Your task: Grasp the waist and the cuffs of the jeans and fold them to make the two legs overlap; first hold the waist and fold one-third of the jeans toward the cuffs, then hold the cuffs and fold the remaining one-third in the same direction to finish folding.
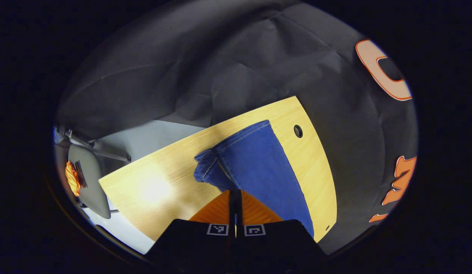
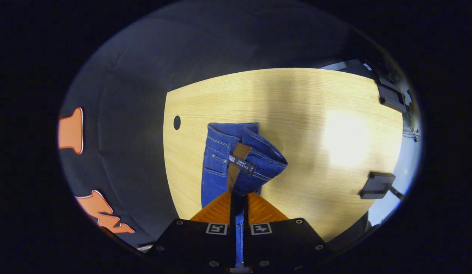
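Blue jeans (image 1: 259, 160) with pale stitching are seen on the table — the cuff end is lifted and bunched in the left gripper view, the waist (image 2: 245, 152) — label showing — raised in the right gripper view.

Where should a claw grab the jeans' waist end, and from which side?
Grip the waistband at its raised, curled edge, coming in from the side nearest the right claw. That edge stands off the table, so the fingers can likely close over it.
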Tool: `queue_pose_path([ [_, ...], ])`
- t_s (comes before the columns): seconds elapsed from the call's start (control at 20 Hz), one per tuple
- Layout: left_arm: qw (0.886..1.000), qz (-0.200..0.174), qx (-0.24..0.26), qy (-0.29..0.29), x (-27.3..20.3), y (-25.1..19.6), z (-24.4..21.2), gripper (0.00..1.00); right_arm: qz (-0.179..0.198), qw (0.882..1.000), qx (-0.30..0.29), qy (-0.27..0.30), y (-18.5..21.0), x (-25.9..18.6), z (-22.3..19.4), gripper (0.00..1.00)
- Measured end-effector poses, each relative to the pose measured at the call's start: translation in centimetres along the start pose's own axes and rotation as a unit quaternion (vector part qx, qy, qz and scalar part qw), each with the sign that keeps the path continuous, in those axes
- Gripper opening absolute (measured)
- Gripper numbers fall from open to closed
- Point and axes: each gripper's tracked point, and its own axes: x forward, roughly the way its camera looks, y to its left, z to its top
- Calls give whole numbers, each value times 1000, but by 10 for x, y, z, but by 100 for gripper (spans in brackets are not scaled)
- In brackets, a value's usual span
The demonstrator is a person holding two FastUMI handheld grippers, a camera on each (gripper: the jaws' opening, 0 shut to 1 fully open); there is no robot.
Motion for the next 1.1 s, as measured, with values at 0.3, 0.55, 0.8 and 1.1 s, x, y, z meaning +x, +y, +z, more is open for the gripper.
queue_pose_path([
  [0.3,997,9,73,29,59,-44,26,0,-33,999,7,-16,10,18,4,8],
  [0.55,992,-8,123,31,70,-70,40,1,-41,999,12,9,20,27,1,8],
  [0.8,975,20,223,-3,63,-83,68,13,-25,997,39,53,40,32,-4,8],
  [1.1,966,6,248,-72,42,-104,77,81,40,998,9,51,67,16,1,42],
])
